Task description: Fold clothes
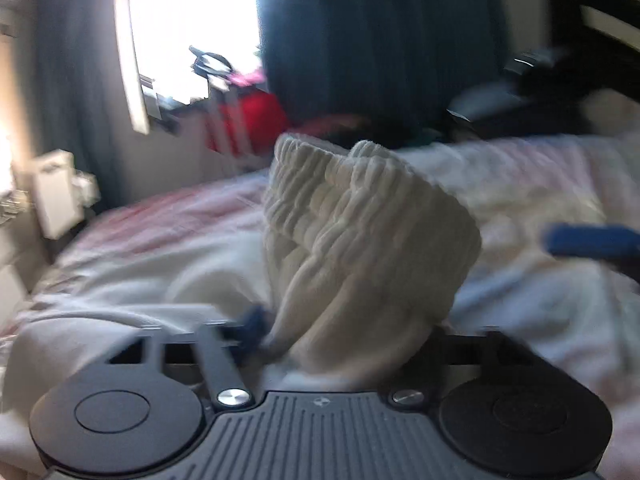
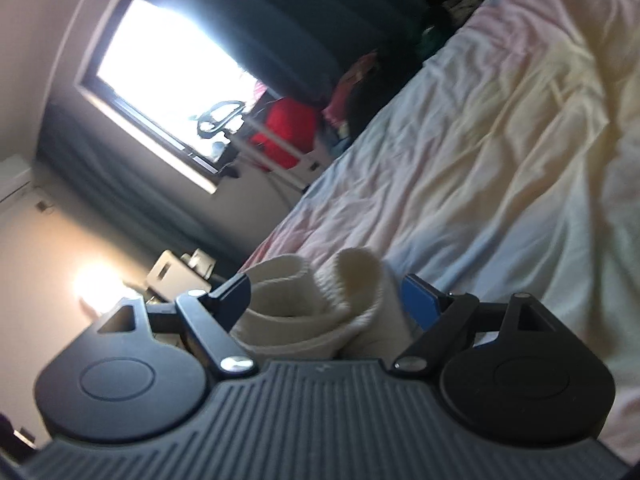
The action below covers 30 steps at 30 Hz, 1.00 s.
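Meanwhile, right tongs (image 2: 326,306) pinch rolled white socks (image 2: 320,312) above the bed (image 2: 500,160), while left tongs (image 1: 400,280) stand spread around the cuff, apparently freeing it.

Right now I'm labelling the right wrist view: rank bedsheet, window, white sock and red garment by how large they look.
1. bedsheet, largest.
2. window.
3. white sock, though it sits right at the camera between the right gripper fingers, so its apparent size is inflated.
4. red garment, smallest.
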Motion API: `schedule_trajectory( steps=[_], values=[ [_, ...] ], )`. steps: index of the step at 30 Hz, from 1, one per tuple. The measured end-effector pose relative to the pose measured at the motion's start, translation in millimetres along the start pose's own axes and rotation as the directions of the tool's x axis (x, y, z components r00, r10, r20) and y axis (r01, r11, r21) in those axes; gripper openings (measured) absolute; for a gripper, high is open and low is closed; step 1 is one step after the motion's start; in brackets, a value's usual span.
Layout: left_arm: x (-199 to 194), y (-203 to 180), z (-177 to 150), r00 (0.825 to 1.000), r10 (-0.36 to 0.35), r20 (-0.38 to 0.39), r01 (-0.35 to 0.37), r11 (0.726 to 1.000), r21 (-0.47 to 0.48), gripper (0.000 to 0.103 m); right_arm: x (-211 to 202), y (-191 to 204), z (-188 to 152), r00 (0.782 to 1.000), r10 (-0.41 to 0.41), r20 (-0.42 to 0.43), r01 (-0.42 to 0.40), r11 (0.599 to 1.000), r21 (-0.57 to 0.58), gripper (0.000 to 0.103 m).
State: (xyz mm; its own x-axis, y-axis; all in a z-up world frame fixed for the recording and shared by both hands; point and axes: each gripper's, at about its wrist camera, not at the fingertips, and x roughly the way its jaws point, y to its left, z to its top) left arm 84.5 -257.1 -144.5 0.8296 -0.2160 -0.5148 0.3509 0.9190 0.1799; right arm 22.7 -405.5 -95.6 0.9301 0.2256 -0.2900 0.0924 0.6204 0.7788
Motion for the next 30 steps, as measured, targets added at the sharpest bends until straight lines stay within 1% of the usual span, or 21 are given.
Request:
schedule_trajectory(
  steps=[1, 2, 3, 4, 6, 7, 10, 11, 14, 15, 16, 19, 21, 22, 23, 27, 30],
  values=[
    [-1.6, 12.2, -3.0, 1.000, -0.018, -0.012, 0.018, 1.000, 0.016, 0.079, 1.2, 3.3, -2.0, 1.000, 0.011, -0.006, -0.011, 1.000, -0.009, 0.085],
    [-5.9, 17.2, -4.0, 0.999, -0.034, -0.027, 0.035, 0.999, 0.036, 0.082, 2.4, 5.7, -4.1, 1.000, 0.021, -0.015, -0.021, 1.000, -0.012, 0.085],
    [-10.7, 21.3, -4.8, 0.998, -0.049, -0.044, 0.052, 0.997, 0.055, 0.082, 2.9, 6.8, -5.9, 0.999, 0.025, -0.025, -0.025, 1.000, -0.011, 0.085],
    [-15.4, 25.4, -5.5, 0.996, -0.064, -0.060, 0.069, 0.995, 0.074, 0.083, 3.9, 7.5, -7.8, 0.999, 0.020, -0.033, -0.020, 1.000, -0.007, 0.085],
    [-36.9, 33.4, -8.4, 0.991, -0.098, -0.090, 0.108, 0.989, 0.105, 0.084, 4.8, 8.5, -11.6, 0.999, 0.005, -0.044, -0.005, 1.000, -0.002, 0.085],
    [-43.3, 40.1, -8.1, 0.990, -0.101, -0.093, 0.113, 0.985, 0.130, 0.085, 4.2, 9.5, -13.6, 0.999, 0.002, -0.049, -0.002, 1.000, 0.002, 0.085],
    [-72.8, 67.7, -18.1, 0.993, -0.087, -0.081, 0.103, 0.972, 0.213, 0.088, 1.2, 13.3, -18.9, 0.998, 0.001, -0.062, 0.000, 1.000, 0.017, 0.085],
    [-77.2, 80.4, -14.5, 0.994, -0.078, -0.072, 0.093, 0.968, 0.231, 0.090, 1.4, 12.6, -20.5, 0.997, -0.009, -0.071, 0.011, 1.000, 0.029, 0.085],
    [-93.9, 104.9, -21.1, 0.999, -0.001, -0.049, 0.016, 0.955, 0.295, 0.092, 4.4, 10.4, -28.2, 0.992, -0.057, -0.108, 0.065, 0.995, 0.071, 0.085],
    [-95.3, 113.0, -25.5, 0.999, 0.014, -0.050, 0.002, 0.951, 0.309, 0.092, 4.9, 9.9, -31.6, 0.991, -0.065, -0.115, 0.074, 0.994, 0.078, 0.085],
    [-95.3, 122.1, -29.9, 0.998, 0.028, -0.055, -0.010, 0.953, 0.302, 0.092, 5.2, 9.8, -35.1, 0.990, -0.069, -0.124, 0.079, 0.994, 0.080, 0.085],
    [-106.9, 133.7, -38.6, 0.994, 0.024, -0.110, 0.000, 0.977, 0.212, 0.092, 7.2, 9.9, -47.2, 0.983, -0.104, -0.149, 0.119, 0.988, 0.094, 0.085],
    [-111.0, 133.6, -42.9, 0.994, 0.057, -0.097, -0.035, 0.978, 0.208, 0.092, 9.9, 10.4, -53.6, 0.980, -0.118, -0.157, 0.135, 0.986, 0.098, 0.085],
    [-113.1, 133.0, -44.7, 0.994, 0.076, -0.084, -0.057, 0.975, 0.214, 0.092, 11.9, 10.9, -56.9, 0.980, -0.116, -0.164, 0.132, 0.987, 0.095, 0.085],
    [-112.5, 133.2, -45.3, 0.993, 0.080, -0.091, -0.060, 0.977, 0.205, 0.092, 13.8, 13.0, -60.5, 0.981, -0.108, -0.164, 0.123, 0.989, 0.086, 0.085],
    [-106.0, 135.3, -47.6, 0.988, 0.083, -0.131, -0.061, 0.985, 0.161, 0.092, 15.4, 28.3, -70.4, 0.991, -0.088, -0.098, 0.089, 0.996, 0.004, 0.086],
    [-90.4, 136.3, -52.6, 0.987, 0.103, -0.127, -0.079, 0.981, 0.179, 0.092, 15.7, 37.0, -73.6, 0.995, -0.098, -0.033, 0.097, 0.994, -0.046, 0.085]
  ],
)
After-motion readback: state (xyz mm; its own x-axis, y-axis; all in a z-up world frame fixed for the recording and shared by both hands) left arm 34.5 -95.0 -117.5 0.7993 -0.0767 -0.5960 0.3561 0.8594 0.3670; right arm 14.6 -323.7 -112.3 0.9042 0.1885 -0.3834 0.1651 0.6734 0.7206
